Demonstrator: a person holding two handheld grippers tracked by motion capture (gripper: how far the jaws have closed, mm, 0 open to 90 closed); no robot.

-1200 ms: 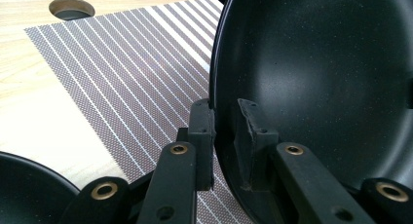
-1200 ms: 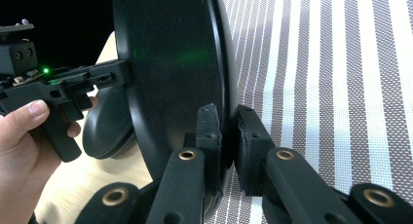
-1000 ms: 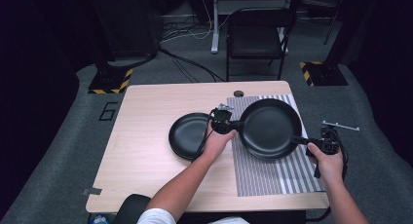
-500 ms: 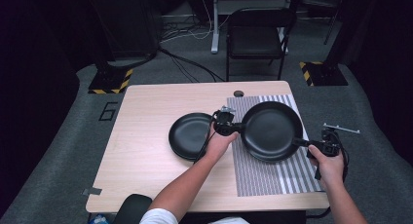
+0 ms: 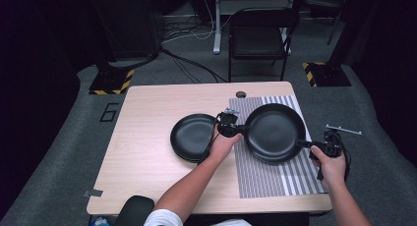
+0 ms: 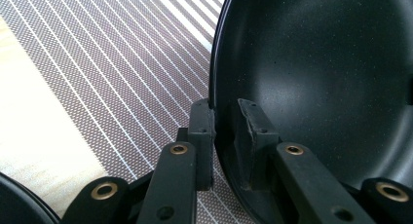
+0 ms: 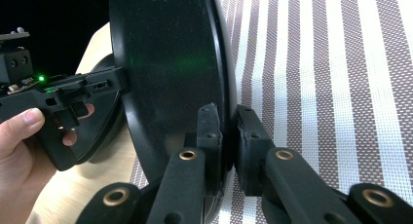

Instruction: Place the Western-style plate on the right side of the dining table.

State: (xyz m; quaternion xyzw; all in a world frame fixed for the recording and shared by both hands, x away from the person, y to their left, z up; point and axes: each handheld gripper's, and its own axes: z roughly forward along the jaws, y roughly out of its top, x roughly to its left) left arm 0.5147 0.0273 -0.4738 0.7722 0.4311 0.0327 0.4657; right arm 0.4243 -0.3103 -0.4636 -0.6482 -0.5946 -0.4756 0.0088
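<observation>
Pale wood tabletop point(image 5: 147, 152) in a dark room, with a striped mat point(image 5: 275, 179) covering its right part.

Near edge: both forearms enter from below. Right gripper point(image 5: 328, 146) sits off the mat's right side; in the right gripper view its jaws are nearly together with the rim of the black frying pan point(image 5: 273, 132) pinched between them. Left gripper point(image 5: 231, 127) is at the pan's opposite, left side; in the left gripper view its jaws straddle the rim, one pad outside and one inside the bowl, closed onto it.

Middle: pan is over the mat, held at both sides. Cannot tell whether its base touches the mat. A short handle stub point(image 5: 306, 144) projects toward the right gripper.

Just left of the pan: a black plate point(image 5: 193, 136) flat on the bare wood.

Handling judgement: pan looks rigid and fairly heavy, its coating smooth, so a thin-rim pinch could slip or pivot; two opposed grips suit it.

Beyond: a chair point(image 5: 258, 39) and floor cables.
</observation>
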